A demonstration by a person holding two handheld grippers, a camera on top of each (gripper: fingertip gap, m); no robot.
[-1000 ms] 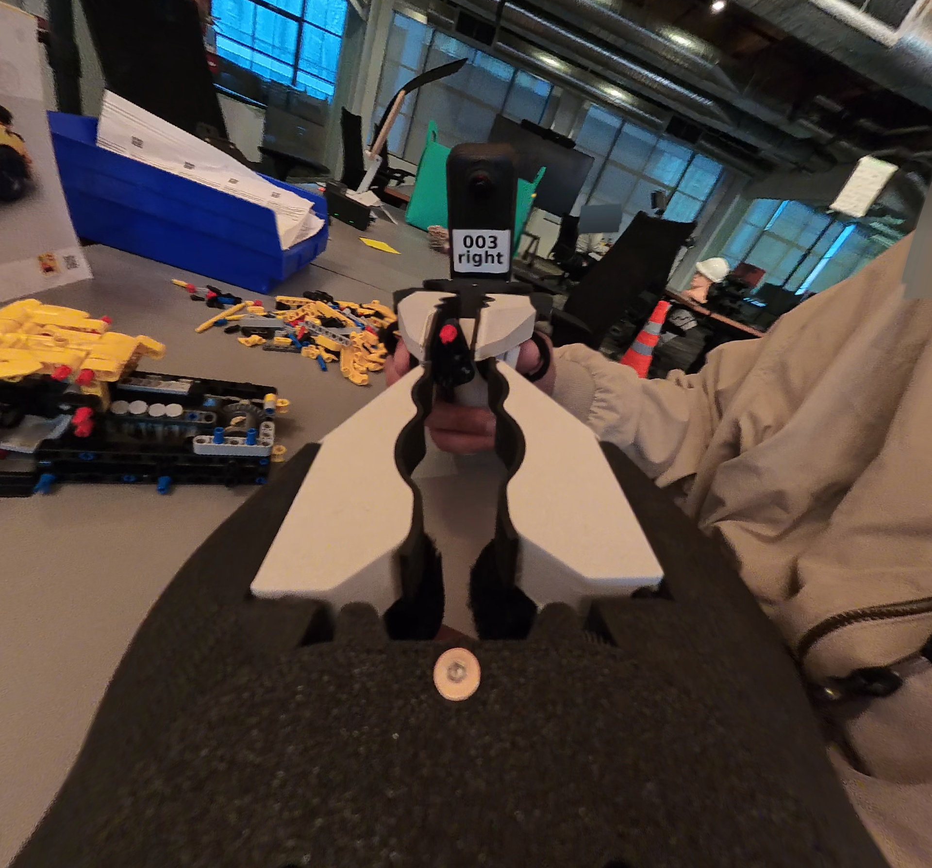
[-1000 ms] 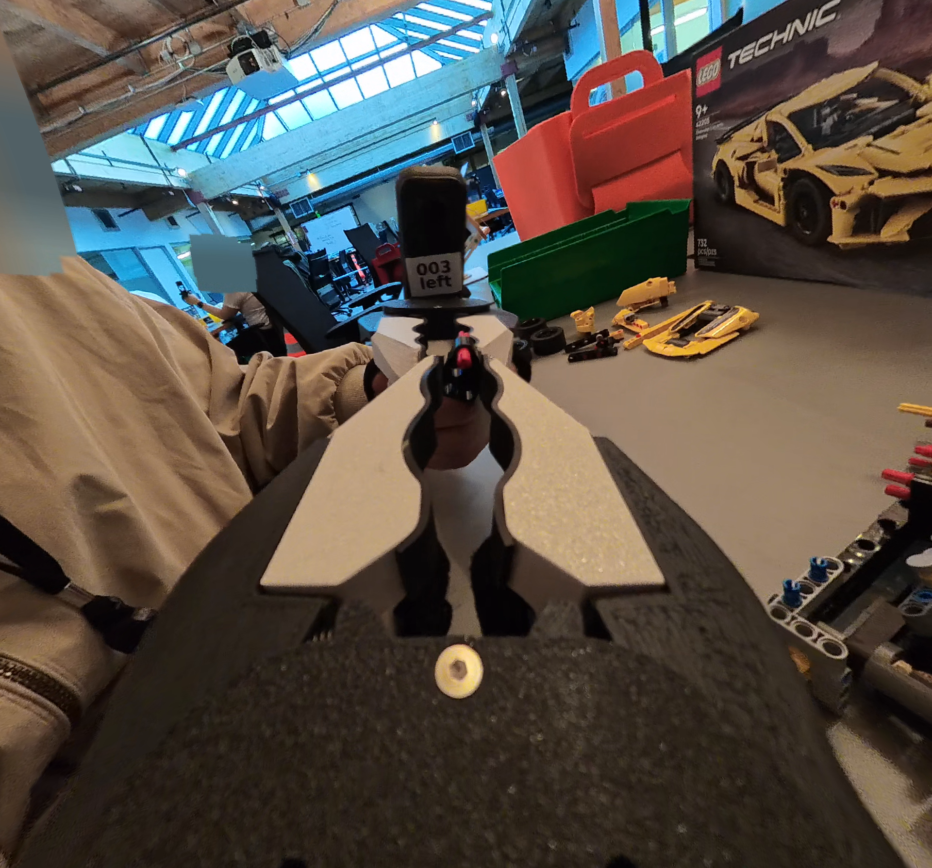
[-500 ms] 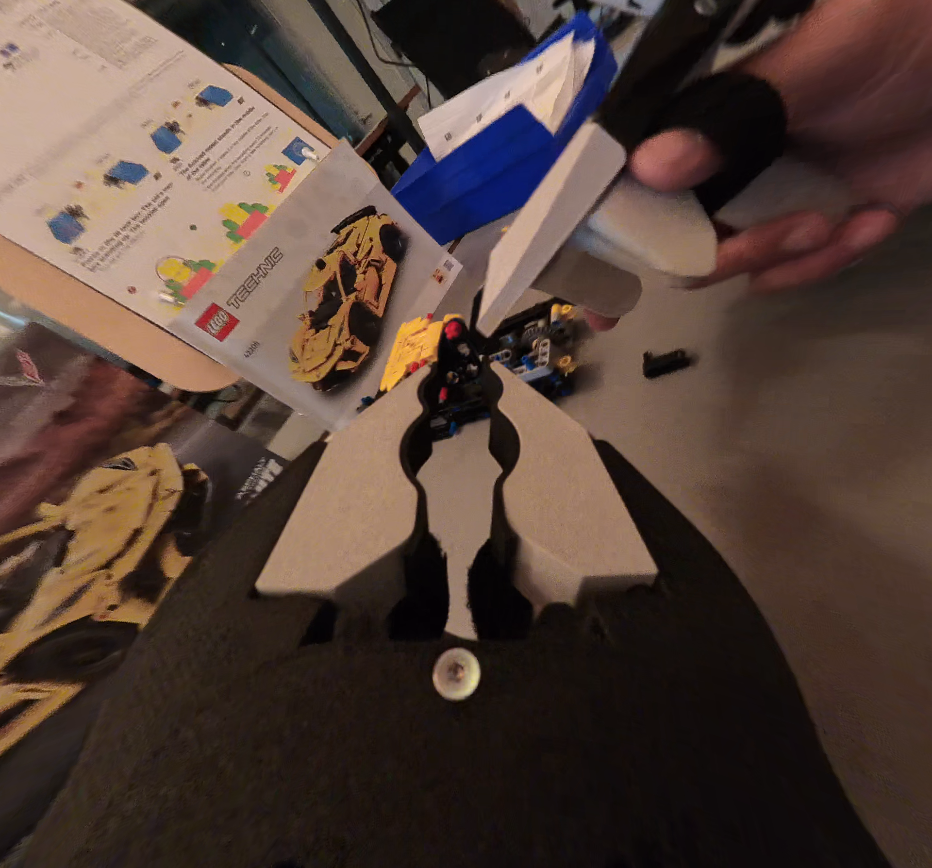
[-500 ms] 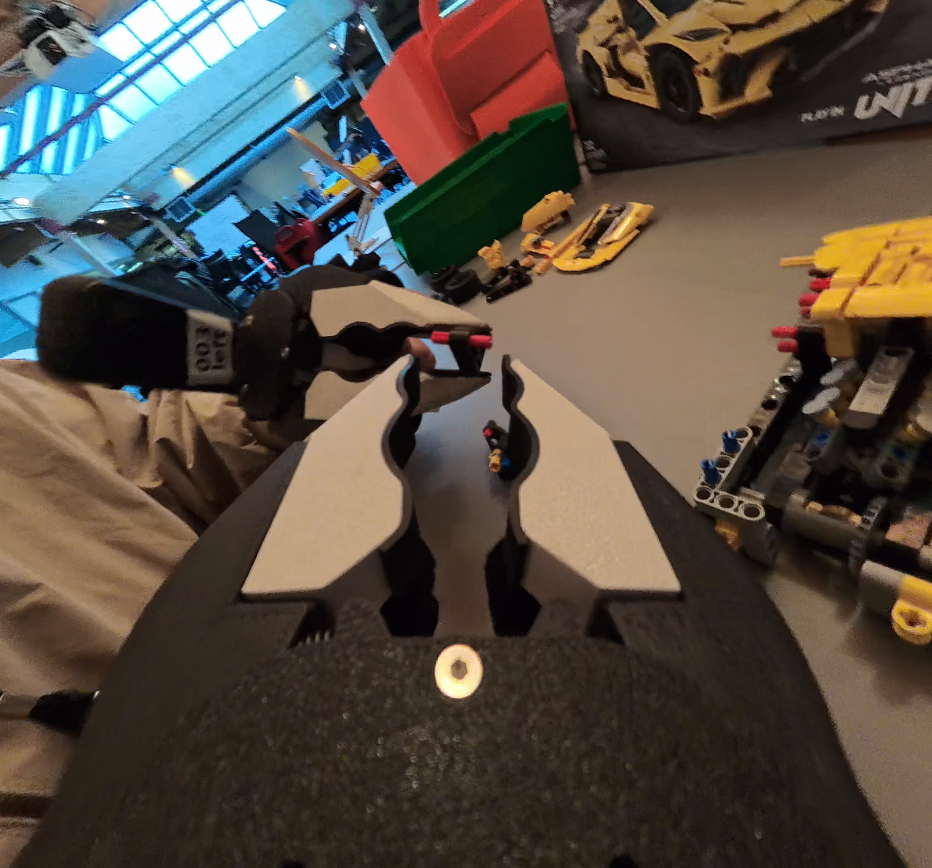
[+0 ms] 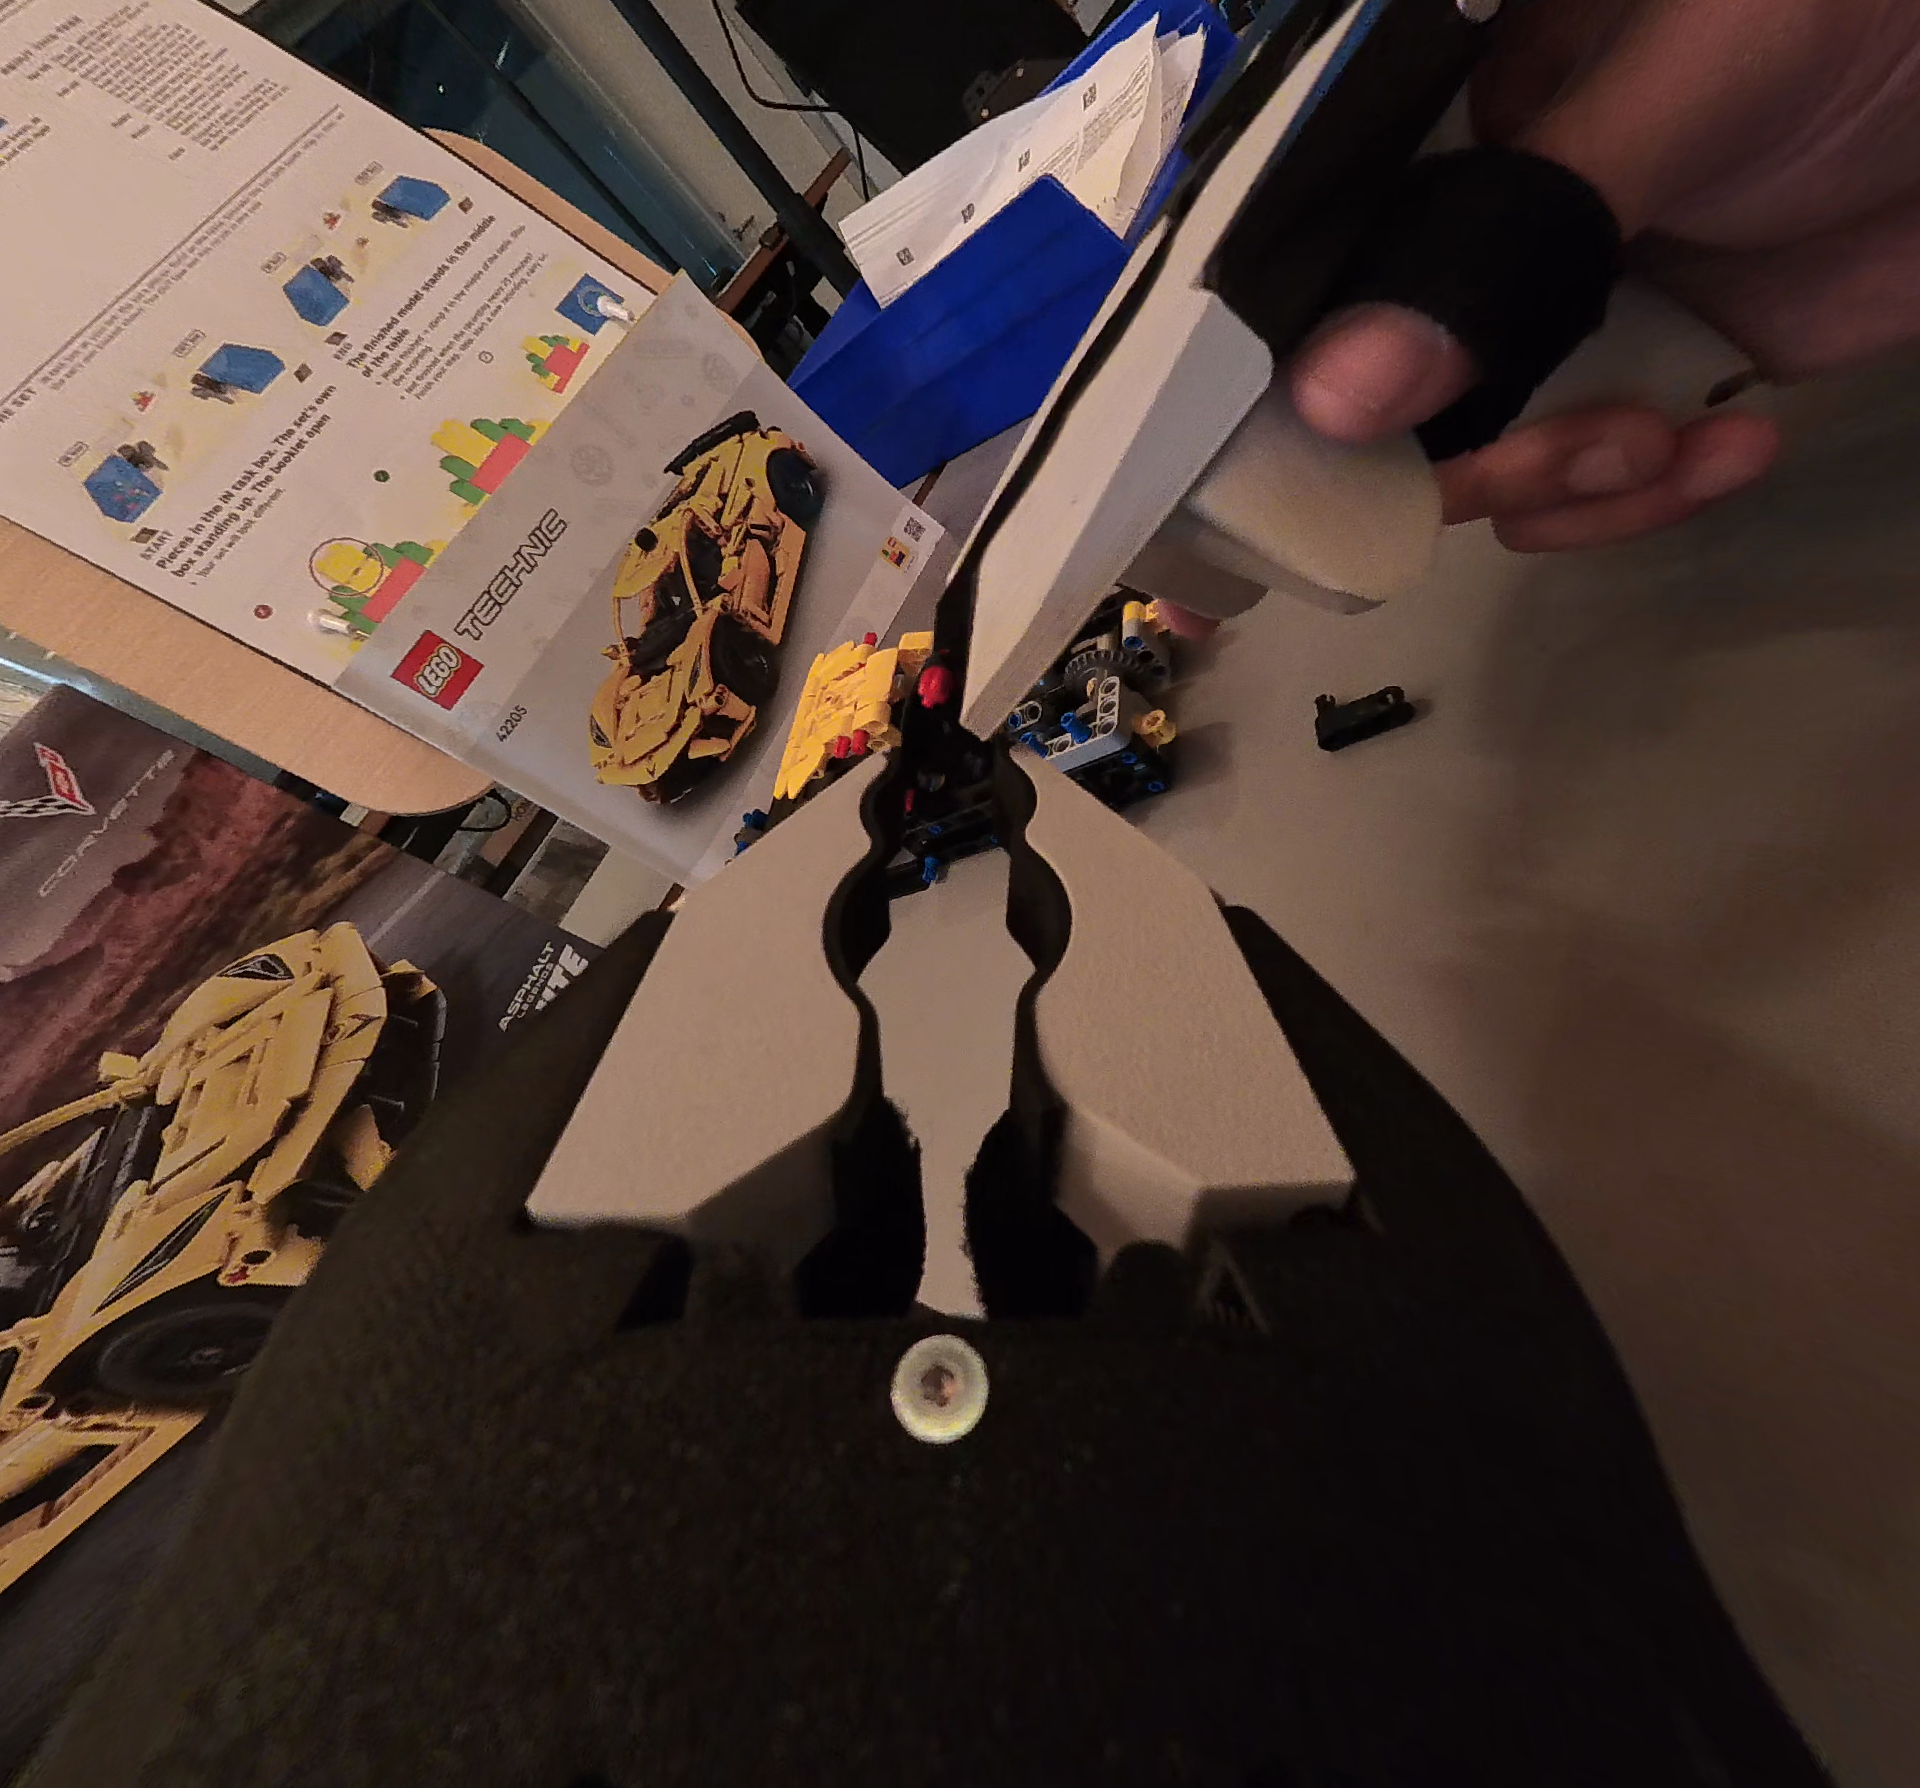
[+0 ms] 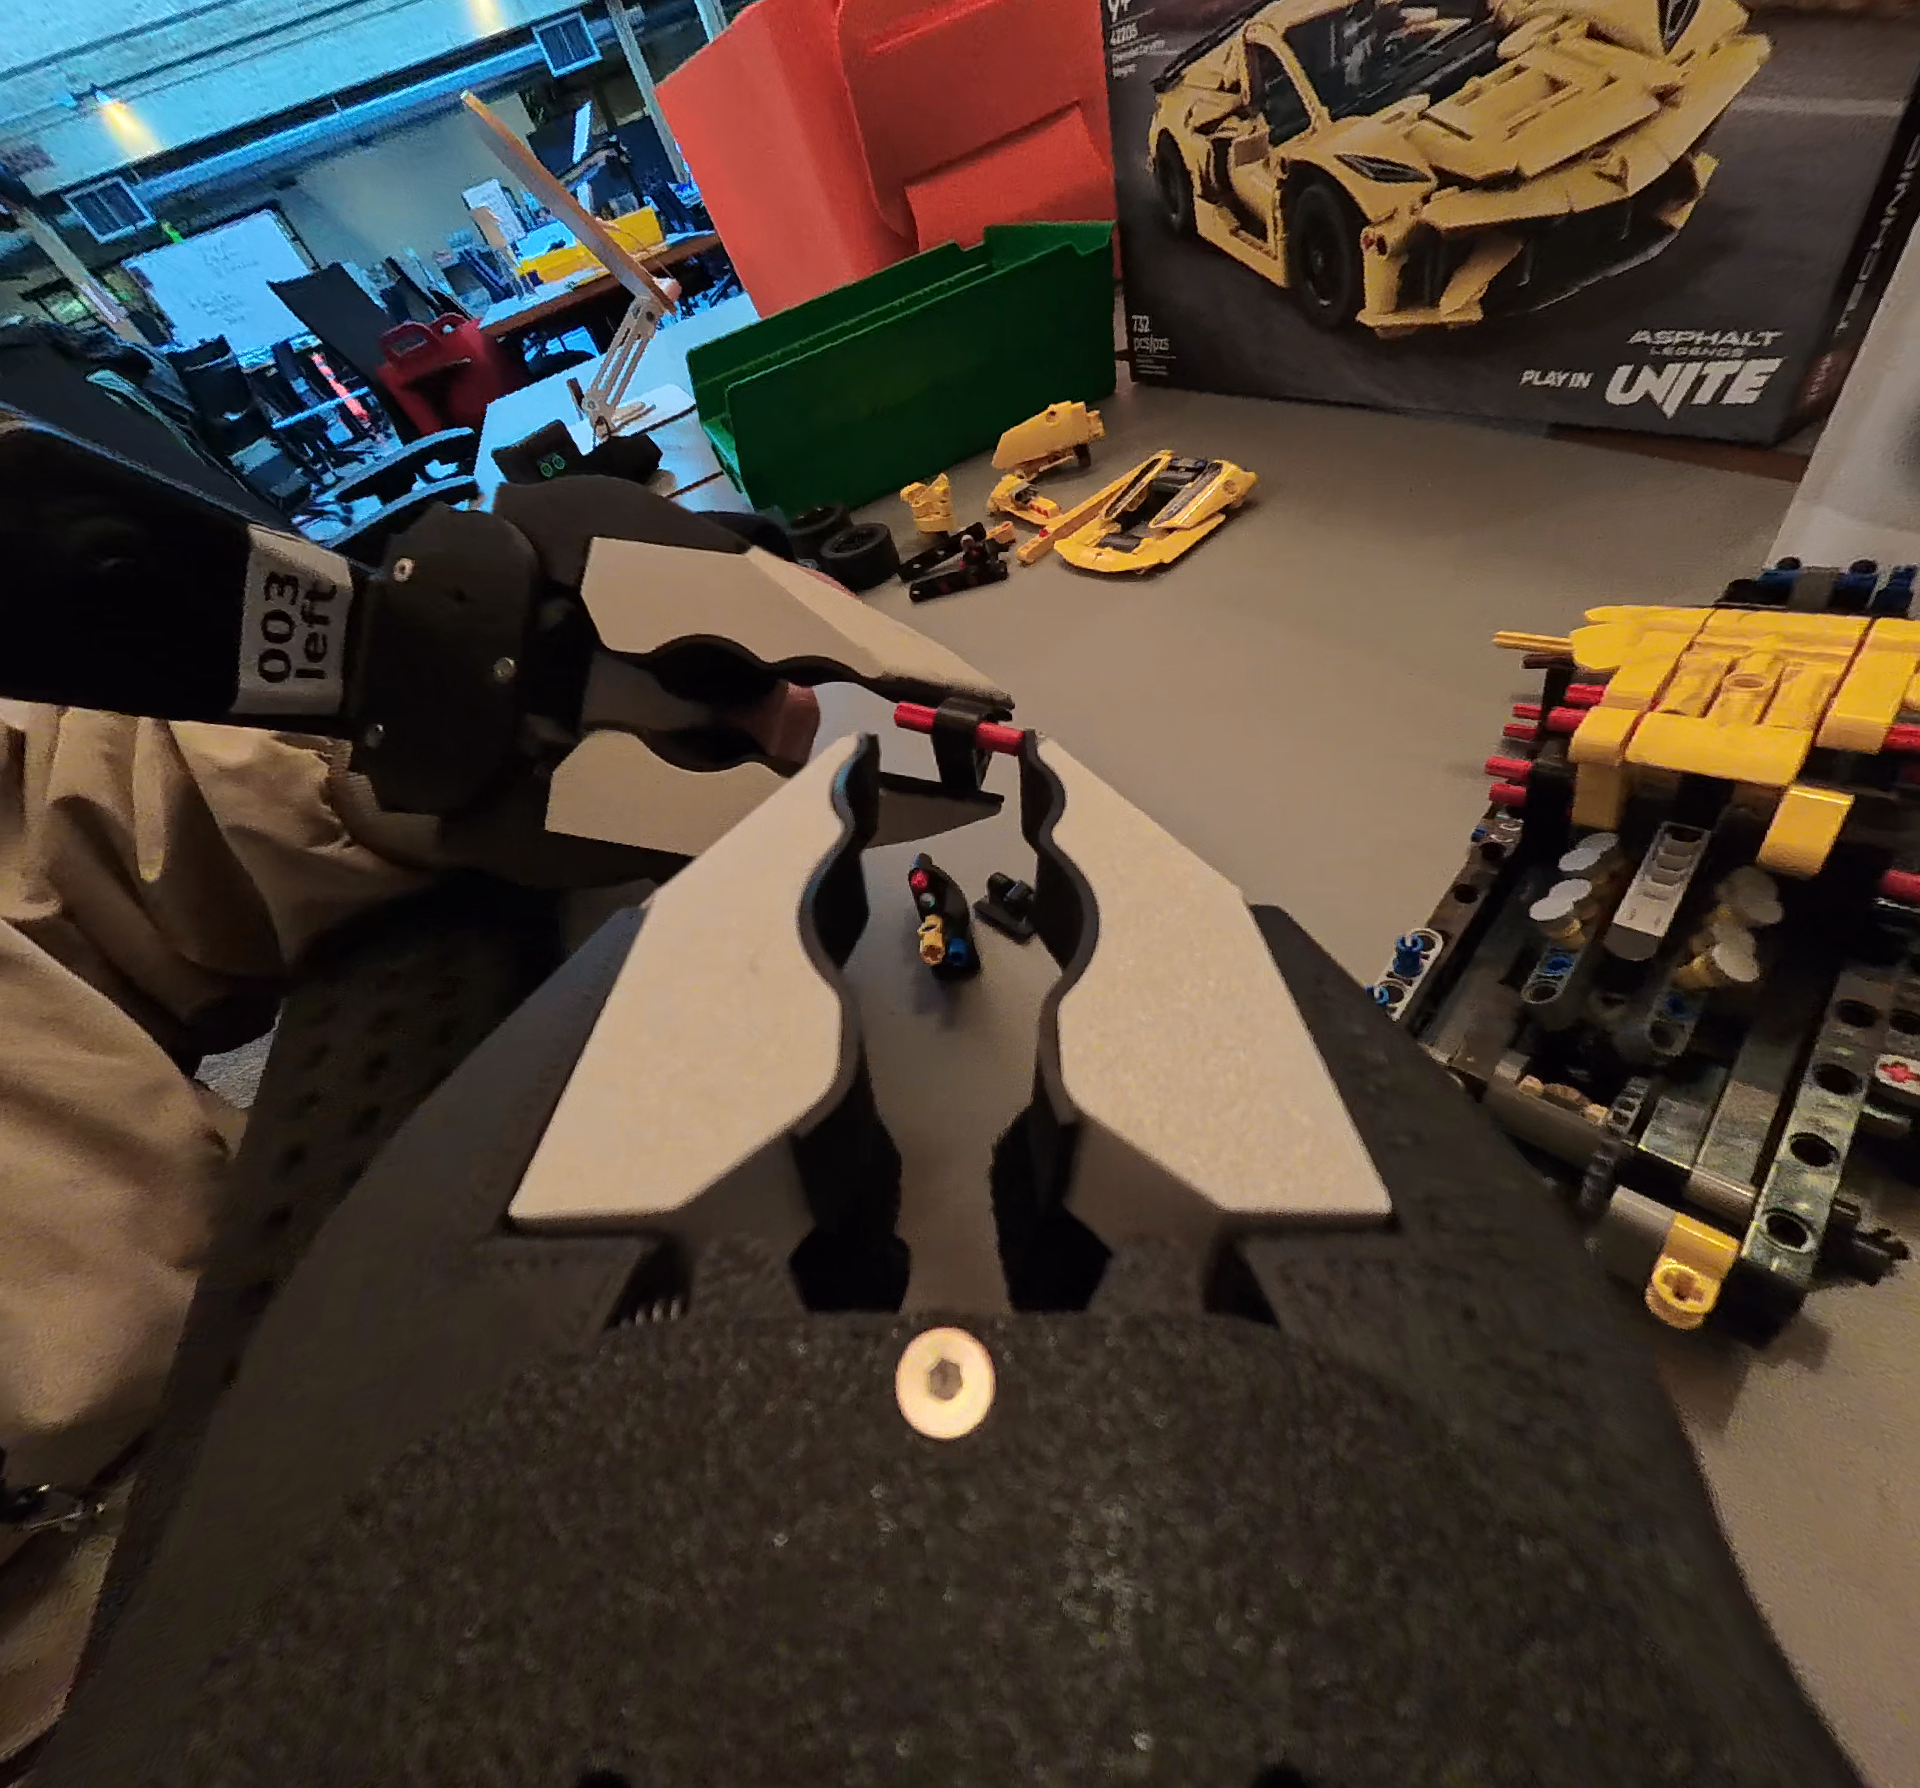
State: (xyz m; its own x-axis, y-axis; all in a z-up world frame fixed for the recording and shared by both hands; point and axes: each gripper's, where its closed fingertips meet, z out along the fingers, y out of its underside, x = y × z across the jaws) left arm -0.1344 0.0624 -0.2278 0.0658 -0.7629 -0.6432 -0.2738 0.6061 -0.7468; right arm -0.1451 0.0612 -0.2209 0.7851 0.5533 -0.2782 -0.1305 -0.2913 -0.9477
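Observation:
My left gripper point(image 5: 945, 772) is shut on a small black piece with a red axle point(image 6: 961, 722), which also shows at its tips in the left wrist view point(image 5: 935, 689). It reaches in from the left in the right wrist view point(image 6: 982, 746). My right gripper point(image 6: 945, 762) is open, its tips either side of that piece, the axle's end at its right fingertip. One of its fingers point(image 5: 1081, 512) shows from the side in the left wrist view. Below, on the grey table point(image 6: 1299, 699), lie a black piece with coloured pins point(image 6: 940, 917) and a small black piece point(image 6: 1008, 897).
A half-built black and yellow car chassis point(image 6: 1714, 907) stands at the right. Further back are loose yellow parts point(image 6: 1132, 512), wheels point(image 6: 852, 543), a green bin point(image 6: 914, 377), an orange bag point(image 6: 914, 107) and the set box point(image 6: 1507, 180). A blue bin point(image 5: 977, 325) and booklet point(image 5: 644, 616) are also near. The grippers are tip to tip, or close to it.
Both grippers were raised, facing each other and pinching the small piece together. They have tipped down over the table; my right gripper has opened and the piece stays in my left.

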